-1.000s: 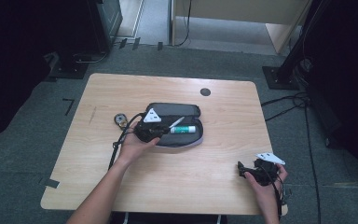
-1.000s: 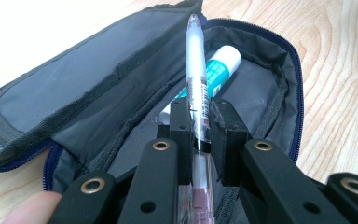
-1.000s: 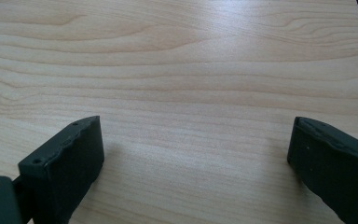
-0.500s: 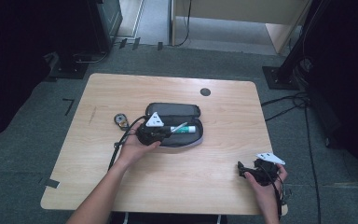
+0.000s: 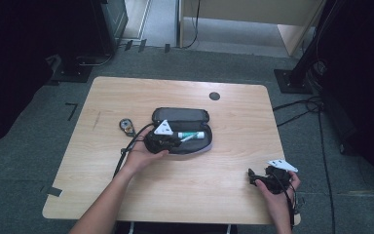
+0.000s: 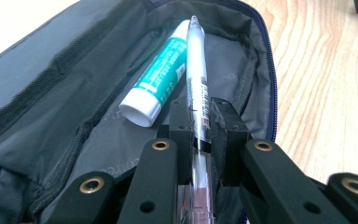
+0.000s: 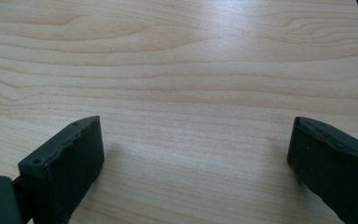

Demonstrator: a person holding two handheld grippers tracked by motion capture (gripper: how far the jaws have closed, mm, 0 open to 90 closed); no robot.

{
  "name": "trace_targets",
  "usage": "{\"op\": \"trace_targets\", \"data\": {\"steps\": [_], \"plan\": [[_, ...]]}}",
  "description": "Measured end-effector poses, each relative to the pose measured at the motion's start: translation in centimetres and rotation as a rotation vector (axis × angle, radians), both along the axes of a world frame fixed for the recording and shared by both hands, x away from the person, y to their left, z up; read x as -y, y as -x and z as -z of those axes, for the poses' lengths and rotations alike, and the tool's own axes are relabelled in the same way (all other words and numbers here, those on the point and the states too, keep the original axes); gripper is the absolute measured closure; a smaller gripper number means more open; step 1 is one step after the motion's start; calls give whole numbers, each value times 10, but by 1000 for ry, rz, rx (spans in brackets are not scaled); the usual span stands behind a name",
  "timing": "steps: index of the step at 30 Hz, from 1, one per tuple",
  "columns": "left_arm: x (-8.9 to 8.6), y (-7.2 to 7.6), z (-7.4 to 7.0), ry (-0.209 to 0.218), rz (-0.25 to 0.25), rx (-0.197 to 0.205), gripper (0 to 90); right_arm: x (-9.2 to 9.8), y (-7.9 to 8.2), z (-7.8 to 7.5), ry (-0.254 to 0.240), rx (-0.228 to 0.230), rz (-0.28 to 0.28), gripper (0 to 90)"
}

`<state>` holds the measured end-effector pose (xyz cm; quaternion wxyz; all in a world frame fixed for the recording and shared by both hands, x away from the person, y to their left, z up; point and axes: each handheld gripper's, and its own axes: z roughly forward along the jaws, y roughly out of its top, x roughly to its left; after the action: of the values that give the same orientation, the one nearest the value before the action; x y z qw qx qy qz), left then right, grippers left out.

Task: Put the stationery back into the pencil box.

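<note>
Pencil case (image 5: 182,117): dark soft fabric with a zip around the rim, long and rounded at the ends, lying open near the middle of the wooden table (image 5: 224,190); the grey woven lining shows in the left gripper view.
Pen (image 6: 197,70): slim, clear plastic barrel with a printed label; the small writing is too fine to read. It sits inside the case, its long axis running along the length of the case, tip pointing away from the gripper toward the far end.
Left gripper (image 6: 199,126): black, blocky jaws pinched narrow on the pen's barrel, at the near end of the case.
Left hand (image 5: 143,155): just on the near side of the case, wrapped around the gripper.
Glue stick (image 6: 157,79): round white tube with a teal label, lying in the case just beside the pen and angled slightly off it; the lettering is not legible.
Small round object (image 5: 125,125): on the table just left of the case, dark with a pale centre.
Right gripper (image 7: 193,154): jaws spread wide with nothing between them, over bare pale wood grain, well apart from the case, toward the table's near right corner.
Round hole (image 5: 215,96): dark disc in the tabletop beyond the case.
</note>
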<state>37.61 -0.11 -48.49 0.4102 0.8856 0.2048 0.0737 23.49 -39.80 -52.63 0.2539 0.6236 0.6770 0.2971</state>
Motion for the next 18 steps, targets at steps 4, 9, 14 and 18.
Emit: {"op": "trace_targets", "data": {"steps": [4,9,14,18], "plan": [[0,0,0,0,22,0,808,0,0,0,0,-1,0,32],[1,-2,1,-5,25,-14,802,0,0,0,0,0,0,32],[1,-2,1,1,21,-31,807,0,0,0,0,-1,0,32],[1,-2,0,6,9,-25,814,0,0,0,0,0,0,33]]}}
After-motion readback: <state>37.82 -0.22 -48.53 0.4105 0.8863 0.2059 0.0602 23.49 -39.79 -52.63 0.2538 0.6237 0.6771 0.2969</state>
